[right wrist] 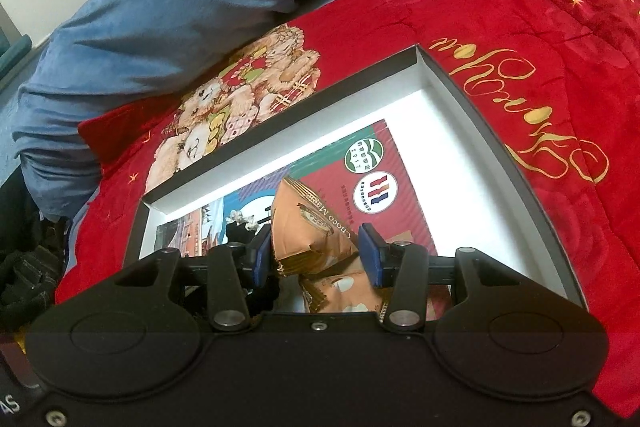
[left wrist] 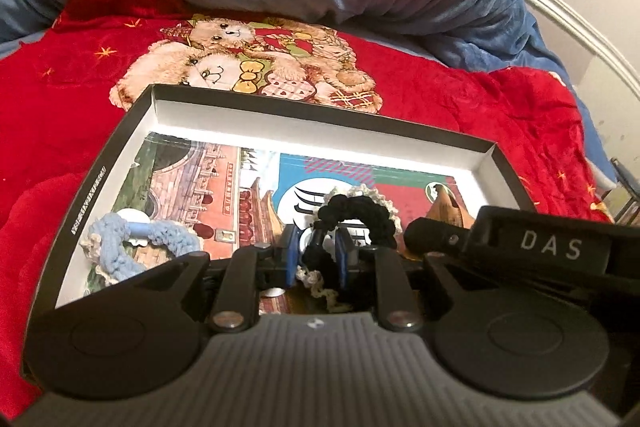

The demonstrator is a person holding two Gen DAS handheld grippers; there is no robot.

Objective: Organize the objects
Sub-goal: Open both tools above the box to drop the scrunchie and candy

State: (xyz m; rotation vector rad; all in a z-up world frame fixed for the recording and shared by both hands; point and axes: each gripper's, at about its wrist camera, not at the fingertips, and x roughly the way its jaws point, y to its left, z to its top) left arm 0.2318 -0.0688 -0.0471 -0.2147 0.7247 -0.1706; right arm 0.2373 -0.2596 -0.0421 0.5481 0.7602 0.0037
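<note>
Red fleece blanket point(left wrist: 440, 83) covers the bed under my shallow box point(left wrist: 320, 119), which sits right ahead of both tongs. My right tongs point(right wrist: 316, 253) gape wide around an orange snack packet point(right wrist: 316, 227), one pad clear of it. Left tongs point(left wrist: 316, 253) are pinched narrow on a black crocheted scrunchie point(left wrist: 360, 215); a blue one point(left wrist: 160, 235) lies just left.

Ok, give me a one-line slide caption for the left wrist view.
Left hand-held gripper closed on a black crocheted scrunchie inside the shallow box, blue scrunchie alongside.
</note>
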